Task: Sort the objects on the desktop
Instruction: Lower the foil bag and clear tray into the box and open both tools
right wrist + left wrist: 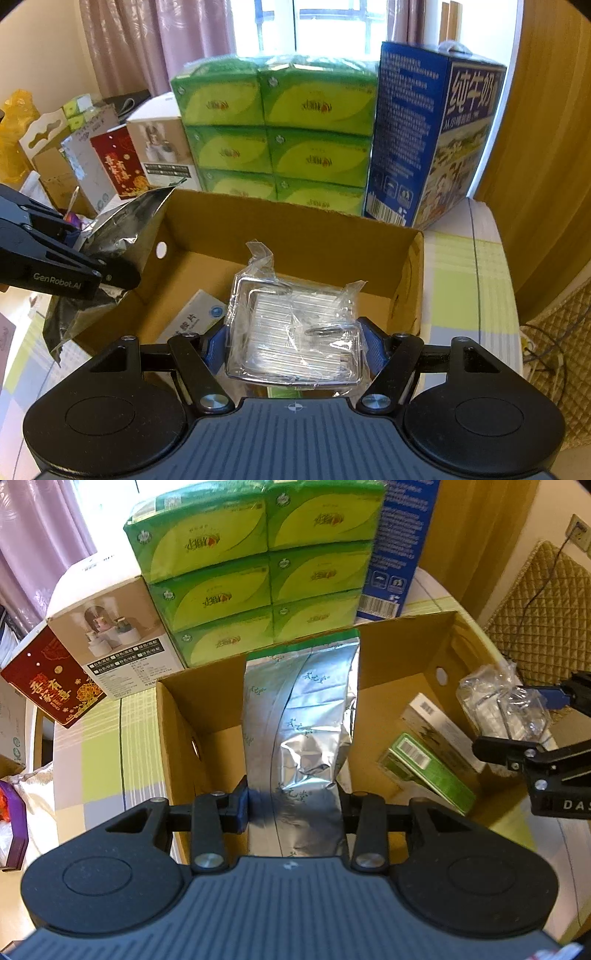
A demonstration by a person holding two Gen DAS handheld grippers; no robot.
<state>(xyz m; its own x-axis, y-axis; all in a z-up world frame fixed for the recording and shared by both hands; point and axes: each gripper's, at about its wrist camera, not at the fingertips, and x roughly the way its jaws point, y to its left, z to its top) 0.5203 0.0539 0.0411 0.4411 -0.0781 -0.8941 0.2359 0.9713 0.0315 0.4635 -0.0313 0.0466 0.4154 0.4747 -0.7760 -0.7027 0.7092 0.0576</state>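
My left gripper (293,805) is shut on a silver foil pouch (301,716), held over the left part of an open cardboard box (177,716). The right wrist view shows the same pouch (122,236) above the box's left wall. My right gripper (295,341) is shut on a clear plastic packet with metal hooks (291,332), held over the box's inside (295,229). In the left wrist view that packet (498,705) hangs at the right, over the box. A green box (428,771) and a white box (439,727) lie on the box floor.
A stack of green tissue packs (258,572) stands right behind the cardboard box, with a blue milk carton (424,147) to its right. A white product box (122,642) and a red box (51,686) stand to the left. The table has a checked cloth (107,753).
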